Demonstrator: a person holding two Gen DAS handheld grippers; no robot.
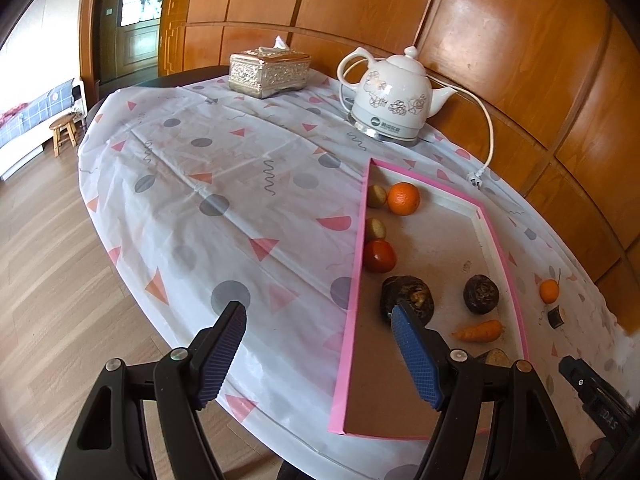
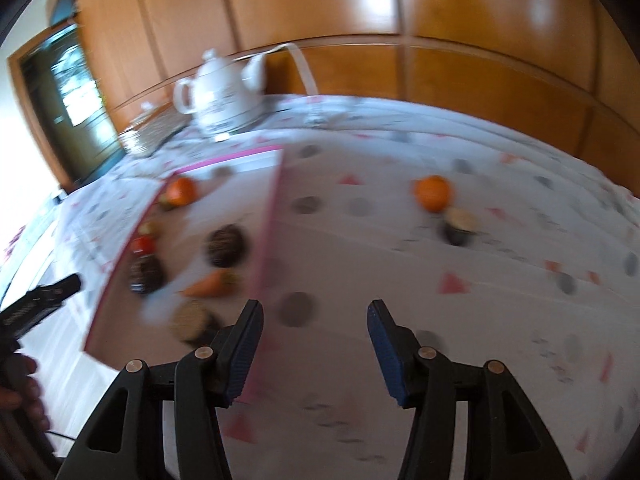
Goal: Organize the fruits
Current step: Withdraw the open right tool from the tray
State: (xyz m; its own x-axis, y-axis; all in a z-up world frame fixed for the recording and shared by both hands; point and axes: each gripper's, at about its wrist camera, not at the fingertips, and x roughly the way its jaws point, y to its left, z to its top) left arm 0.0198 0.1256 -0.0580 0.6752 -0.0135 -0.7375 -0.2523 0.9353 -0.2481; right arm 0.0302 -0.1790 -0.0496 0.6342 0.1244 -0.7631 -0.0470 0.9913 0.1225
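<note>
the right gripper [image 2: 316, 344] is hanging part open, gripping nothing. a blurred round orange [image 2: 433, 193] is sitting ahead, rightward, on the tablecloth [image 2: 400, 264]. the left gripper [image 1: 320, 354] is gaping empty beside the pink tray [image 1: 352, 320].

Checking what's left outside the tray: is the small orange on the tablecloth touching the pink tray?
Apart. The left wrist view shows patterned tablecloth between the small orange and the pink tray.
</note>
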